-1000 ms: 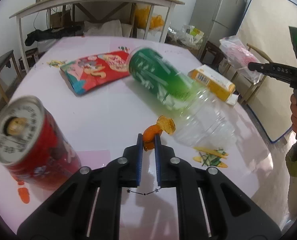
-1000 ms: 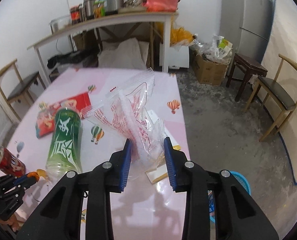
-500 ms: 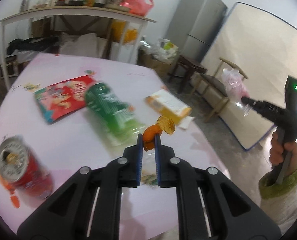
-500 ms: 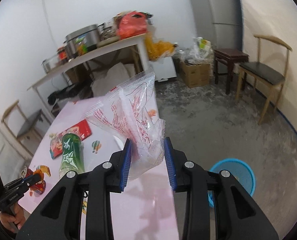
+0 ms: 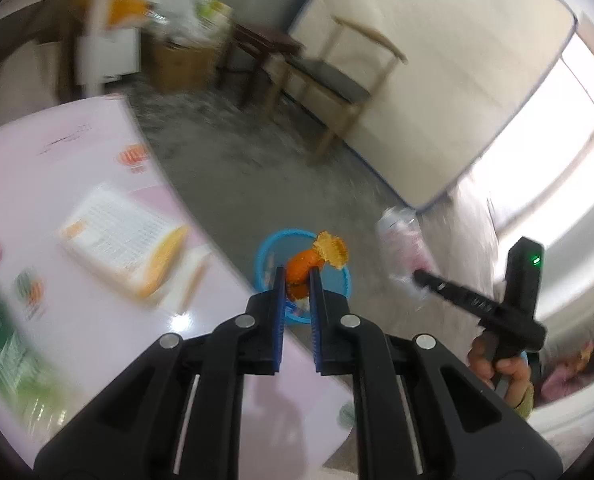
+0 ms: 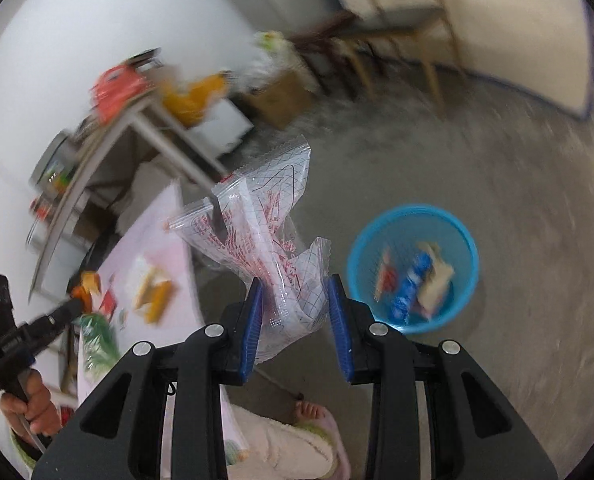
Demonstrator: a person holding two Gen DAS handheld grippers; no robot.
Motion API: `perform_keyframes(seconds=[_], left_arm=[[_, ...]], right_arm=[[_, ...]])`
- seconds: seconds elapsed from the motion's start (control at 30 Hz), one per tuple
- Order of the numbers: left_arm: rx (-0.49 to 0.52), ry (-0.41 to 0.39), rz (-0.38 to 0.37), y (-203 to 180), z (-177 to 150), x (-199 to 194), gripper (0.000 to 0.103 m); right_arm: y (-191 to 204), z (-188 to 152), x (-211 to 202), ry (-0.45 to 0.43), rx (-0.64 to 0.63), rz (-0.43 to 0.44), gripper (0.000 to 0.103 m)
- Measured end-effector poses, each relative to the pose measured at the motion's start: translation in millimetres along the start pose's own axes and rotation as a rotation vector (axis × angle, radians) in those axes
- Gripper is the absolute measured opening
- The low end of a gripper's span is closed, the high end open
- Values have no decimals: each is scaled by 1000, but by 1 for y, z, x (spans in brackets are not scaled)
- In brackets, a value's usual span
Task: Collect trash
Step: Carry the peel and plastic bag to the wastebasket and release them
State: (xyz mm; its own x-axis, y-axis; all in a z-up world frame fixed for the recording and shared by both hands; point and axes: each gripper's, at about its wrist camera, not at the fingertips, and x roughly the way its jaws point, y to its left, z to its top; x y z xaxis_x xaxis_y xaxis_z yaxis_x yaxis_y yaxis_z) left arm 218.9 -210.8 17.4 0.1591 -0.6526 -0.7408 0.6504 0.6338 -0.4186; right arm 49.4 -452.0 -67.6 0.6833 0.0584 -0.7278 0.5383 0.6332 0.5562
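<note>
We are holding the left tool point(image 5: 297, 276) nearly closed, its blue pads pinching a curled orange peel scrap point(image 5: 301, 269) with a yellowish, dimpled end that is sticking out past the fingertips. In the left wrist view that scrap is lining up over the round blue plastic basket point(image 5: 266, 254) standing on the grey floor just beyond the edge of the pink table point(image 5: 97, 320).

We are gripping the right tool point(image 6: 295, 292) partly closed on a crumpled clear plastic bag with red print point(image 6: 269, 232); the bag is bulging up and out from between the pads. In the right wrist view the blue basket point(image 6: 467, 248) is sitting just to the right of that tool, and blurred wrappers are lying inside it.

A white and orange carton point(image 5: 125, 244) is lying flat on the table, on the side away from the basket. A green-labelled bottle point(image 5: 1, 340) is lying farther from the basket still, at the view's left edge.
</note>
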Motion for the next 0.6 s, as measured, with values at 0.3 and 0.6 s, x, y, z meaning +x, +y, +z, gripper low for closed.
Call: perform_keyframes(seconds=[0.3, 0.6], left_arm=[[7, 399, 36, -28, 42, 195, 10], [-18, 461, 77, -33, 50, 290, 38]], right_arm=[[-116, -6, 86, 138, 364, 22, 32], [-177, 22, 178, 232, 496, 12, 46]])
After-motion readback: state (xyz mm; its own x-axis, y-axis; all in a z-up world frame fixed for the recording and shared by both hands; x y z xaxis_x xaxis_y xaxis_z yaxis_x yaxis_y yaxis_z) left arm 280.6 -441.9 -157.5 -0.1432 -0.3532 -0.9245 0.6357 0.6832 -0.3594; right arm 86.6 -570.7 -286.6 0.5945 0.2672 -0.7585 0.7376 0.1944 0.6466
